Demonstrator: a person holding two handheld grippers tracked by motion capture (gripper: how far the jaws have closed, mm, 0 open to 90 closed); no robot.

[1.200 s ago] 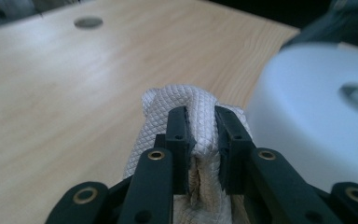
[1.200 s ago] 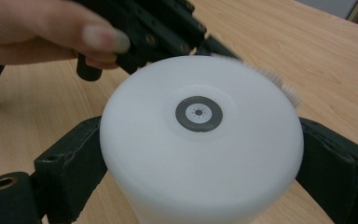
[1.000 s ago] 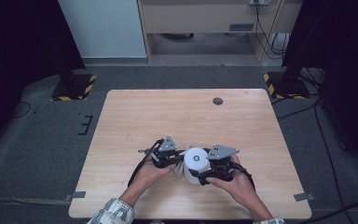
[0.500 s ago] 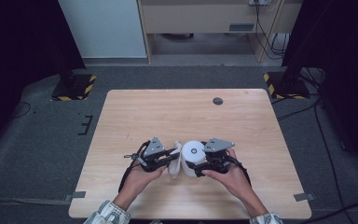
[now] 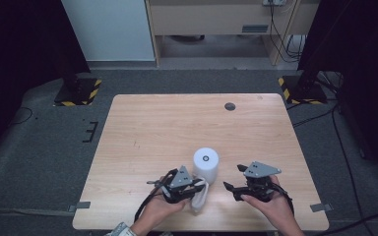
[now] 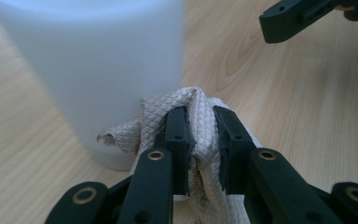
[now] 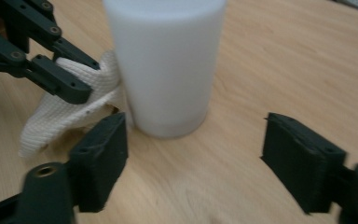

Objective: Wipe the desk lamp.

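We look down on a pale wooden counter (image 5: 142,128) ringed by grey floor. Near its front edge stands a white, upright cylinder (image 5: 205,164), smooth-sided, with a small hole in its top. Pressed against the cylinder's base on our left is a cream, quilted cloth (image 5: 201,194), bunched into a fold.

The left tool (image 6: 199,140) has its jaws pressed together on that fold, pinching the cloth. The right tool (image 7: 193,156) faces the cylinder with its jaws spread; they have just been closing partway, with nothing between them but bare wood, and the cylinder stands just beyond them.

We judge the main risk to be the cylinder tipping: it is tall on a narrow base, and a wipe or tug of the cloth against its foot could topple it, since the right tool is not bracing it. The cloth could also slip from the pinch if it catches under the base.

Far off, a small dark disc (image 5: 230,106) lies near the counter's back edge, well clear.
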